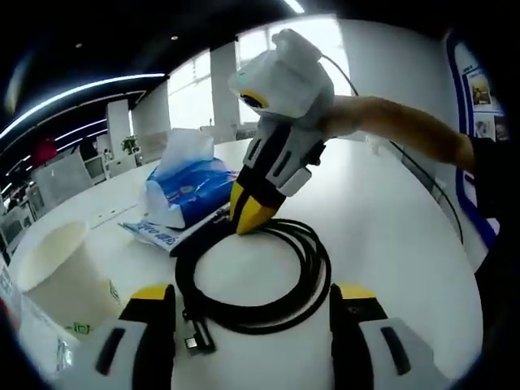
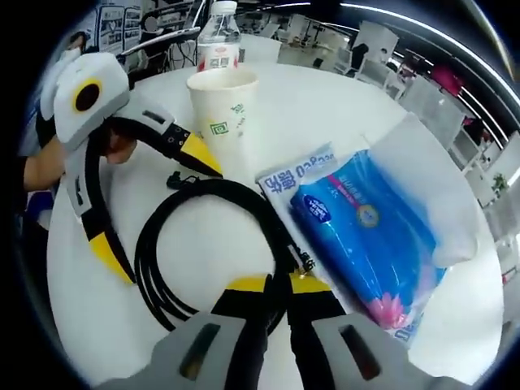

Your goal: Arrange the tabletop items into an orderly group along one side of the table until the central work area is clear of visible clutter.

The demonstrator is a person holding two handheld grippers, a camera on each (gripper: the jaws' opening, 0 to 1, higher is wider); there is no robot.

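Observation:
A coiled black cable (image 1: pixel 313 264) lies on the white table (image 1: pixel 398 219). My left gripper (image 1: pixel 253 302) is open, its yellow-tipped jaws standing wide on either side of the coil's near part. My right gripper (image 1: pixel 252 216) reaches in from above, held by a hand, and its tips pinch the coil's far edge. In the right gripper view, my right gripper (image 2: pixel 278 284) is shut on the cable (image 2: pixel 162 244) where the strands bunch. The left gripper (image 2: pixel 154 203) stands open on the coil's far side. A blue tissue pack (image 2: pixel 366 231) lies to the right of the coil.
A white paper cup (image 2: pixel 223 106) stands beyond the coil, with a water bottle (image 2: pixel 219 36) behind it. A flat wipes packet (image 2: pixel 296 175) lies under the tissue pack (image 1: pixel 191 187). The cup (image 1: pixel 57 276) is close to my left jaw. Office chairs ring the table (image 2: pixel 325 97).

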